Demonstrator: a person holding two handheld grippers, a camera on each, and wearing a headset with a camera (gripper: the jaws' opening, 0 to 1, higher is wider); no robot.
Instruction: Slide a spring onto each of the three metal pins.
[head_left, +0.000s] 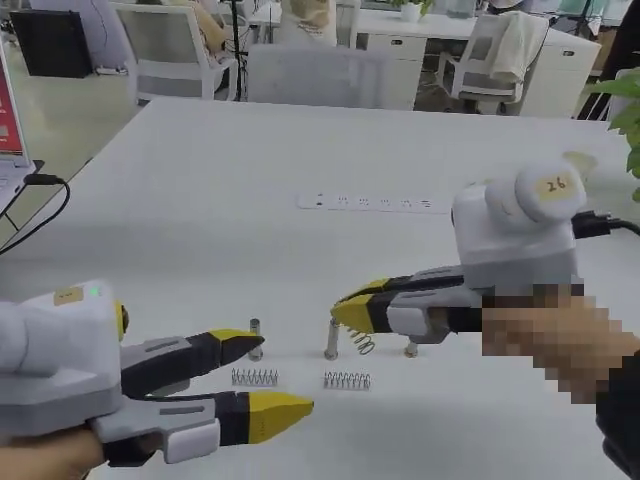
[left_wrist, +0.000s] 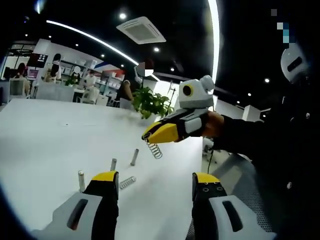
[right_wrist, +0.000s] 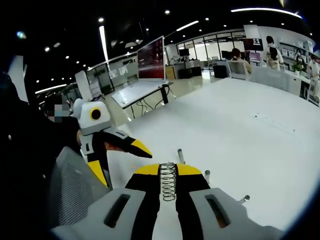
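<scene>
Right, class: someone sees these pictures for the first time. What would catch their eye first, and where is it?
The right gripper, over the middle of the table, is shut on a spring that dangles close by the three upright metal pins. Two more springs lie flat on the white table just in front of the pins, beside the open left gripper.

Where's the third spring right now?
Head view: the spring sits pinched in the right gripper, just right of the middle pin.
</scene>
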